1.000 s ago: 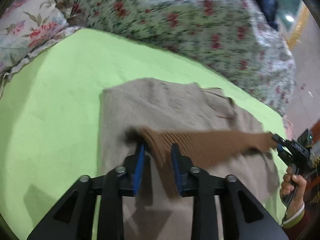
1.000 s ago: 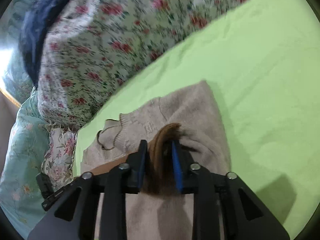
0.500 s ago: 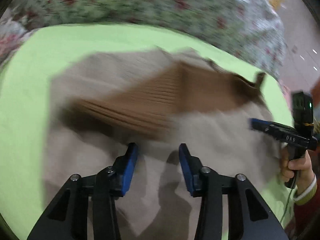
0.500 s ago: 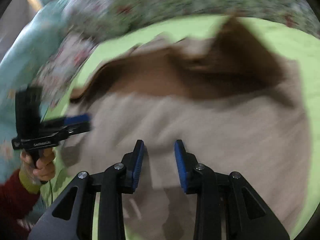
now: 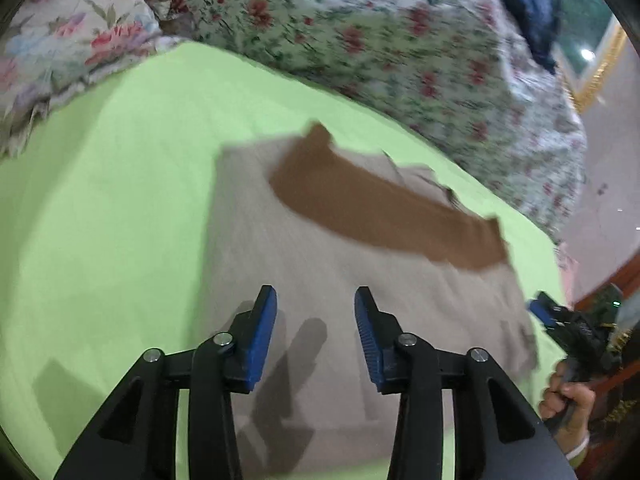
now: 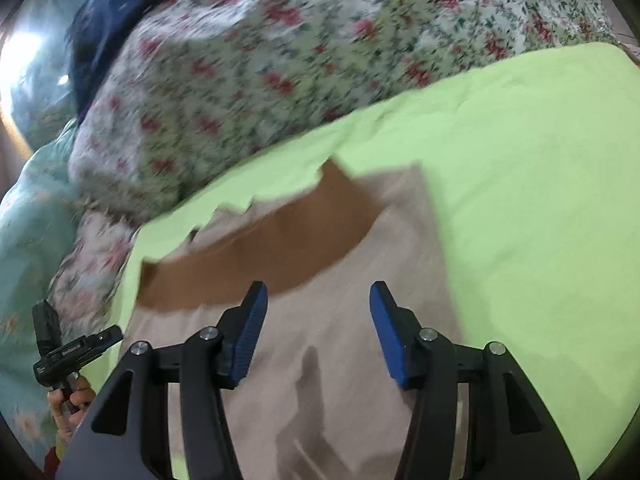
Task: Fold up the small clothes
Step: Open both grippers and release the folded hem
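Note:
A beige knit sweater [image 5: 304, 280] lies folded on the green sheet [image 5: 120, 184], with its brown ribbed hem band [image 5: 384, 216] lying across the top of the fold. It also shows in the right wrist view [image 6: 360, 320], the band [image 6: 272, 256] across its far part. My left gripper [image 5: 315, 300] is open and empty, hovering over the sweater's near half. My right gripper [image 6: 318, 294] is open and empty over the sweater. Each gripper appears at the edge of the other's view [image 5: 560, 320] [image 6: 76, 350].
A floral quilt [image 5: 380, 40] is heaped along the far side of the bed, with a dark blue garment [image 5: 528, 4] on top. A floral pillow [image 5: 72, 36] lies at far left. A light teal blanket [image 6: 28, 208] lies beyond the bed's left edge.
Both grippers held the brown hem a second ago; they carried it across the sweater, let it go, opened and pulled back toward me. The hem now lies on the far part.

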Available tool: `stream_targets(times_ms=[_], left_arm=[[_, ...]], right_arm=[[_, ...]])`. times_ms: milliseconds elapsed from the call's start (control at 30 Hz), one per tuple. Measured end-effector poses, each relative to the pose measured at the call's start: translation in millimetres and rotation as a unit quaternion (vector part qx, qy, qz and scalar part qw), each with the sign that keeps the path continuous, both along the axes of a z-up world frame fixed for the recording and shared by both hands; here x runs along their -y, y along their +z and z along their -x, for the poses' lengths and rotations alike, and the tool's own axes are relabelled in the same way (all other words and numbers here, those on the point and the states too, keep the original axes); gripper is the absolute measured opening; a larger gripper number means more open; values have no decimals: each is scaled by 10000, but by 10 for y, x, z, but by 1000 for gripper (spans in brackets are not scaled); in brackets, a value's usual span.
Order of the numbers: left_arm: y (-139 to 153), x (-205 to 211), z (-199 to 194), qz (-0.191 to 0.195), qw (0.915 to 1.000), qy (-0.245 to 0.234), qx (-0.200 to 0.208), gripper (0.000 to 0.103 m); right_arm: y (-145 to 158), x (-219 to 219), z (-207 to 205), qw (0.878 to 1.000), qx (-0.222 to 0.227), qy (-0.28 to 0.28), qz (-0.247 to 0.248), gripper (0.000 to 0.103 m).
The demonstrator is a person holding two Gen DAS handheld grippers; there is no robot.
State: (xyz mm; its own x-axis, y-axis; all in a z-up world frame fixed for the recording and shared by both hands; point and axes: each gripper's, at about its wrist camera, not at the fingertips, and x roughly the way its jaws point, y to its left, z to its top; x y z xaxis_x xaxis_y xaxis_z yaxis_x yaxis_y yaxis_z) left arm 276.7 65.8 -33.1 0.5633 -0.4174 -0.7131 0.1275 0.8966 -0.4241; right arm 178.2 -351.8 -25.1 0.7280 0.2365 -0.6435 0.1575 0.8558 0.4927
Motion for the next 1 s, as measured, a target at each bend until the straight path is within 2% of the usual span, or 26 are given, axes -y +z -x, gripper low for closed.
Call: stream_targets(times_ms=[67,100,167,367,433,633,1000], left_arm=[[-22,47,282,233,9997,-78,-77,57],[-53,83,472,394,9990,-142,-157,61],[-101,130,677,478,9985,-134,-216,68],[-300,134,1091,725,9960,13,-520,69],[-365,113,1163,831,9948,64,-578,72],[-494,76,1163,978,9930,320,-585,77],[-617,-75,728,1241,9853,1142,-260,79]], right_arm=[[-58,-146,180,9997,-36,175,-159,55],[-92,-214,255,9995,-54,248,-208,55],[-150,-354,441,9987,-90,395,-311,56],[-273,-639,882,9975,-183,543,-423,59],[-285,-684,1000,9974,-191,529,-439,60],[-297,-742,1201,9966,-201,510,-608,65],[-344,-803,1219,9946,-298,564,-823,66]])
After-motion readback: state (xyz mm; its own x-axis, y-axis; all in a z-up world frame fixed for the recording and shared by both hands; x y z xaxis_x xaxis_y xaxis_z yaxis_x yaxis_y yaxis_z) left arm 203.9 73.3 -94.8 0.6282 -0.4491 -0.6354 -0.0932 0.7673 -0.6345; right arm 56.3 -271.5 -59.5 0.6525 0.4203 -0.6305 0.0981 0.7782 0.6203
